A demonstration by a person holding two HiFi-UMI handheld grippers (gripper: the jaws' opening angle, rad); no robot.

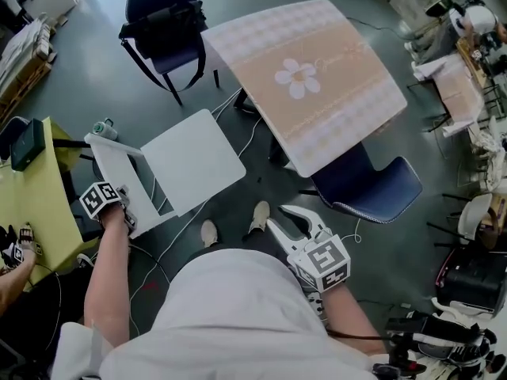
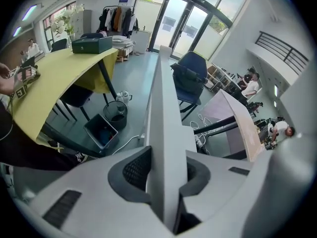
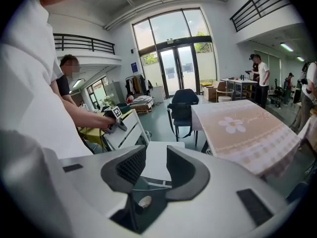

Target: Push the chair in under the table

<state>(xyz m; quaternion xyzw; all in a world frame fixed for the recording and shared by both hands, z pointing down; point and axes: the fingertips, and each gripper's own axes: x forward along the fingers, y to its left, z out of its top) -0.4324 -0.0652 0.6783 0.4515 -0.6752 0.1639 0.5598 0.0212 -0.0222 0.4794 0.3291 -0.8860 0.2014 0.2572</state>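
In the head view, the white chair (image 1: 194, 161) stands on the floor to the left of the cloth-covered desk (image 1: 309, 85), clear of it and not under it. Its seat faces the desk and its backrest (image 1: 119, 176) is on the near left. The left gripper (image 1: 125, 214) sits on the backrest's near end. The right gripper (image 1: 289, 224) hangs free over the floor near the person's shoes, jaws apart, pointing toward the desk's near corner. A blue chair (image 1: 372, 188) is tucked partly under the desk's near right edge, and a dark chair (image 1: 162, 22) stands at its far left. A yellow desk (image 1: 32, 188) lies at the left edge.

In the left gripper view, the left gripper (image 2: 166, 170) is clamped narrowly on the white backrest (image 2: 166, 108), its pads pressed against both faces of the panel. Beyond are the yellow desk (image 2: 59, 78), a round bin (image 2: 116, 114) beneath it, and the dark chair (image 2: 190, 73).

In the right gripper view, the right gripper (image 3: 156, 165) stands wide, with nothing between its jaws. Farther off, the white chair (image 3: 130, 133) has the left gripper (image 3: 118, 125) on its backrest, and the cloth-covered desk (image 3: 242, 128) lies to the right.
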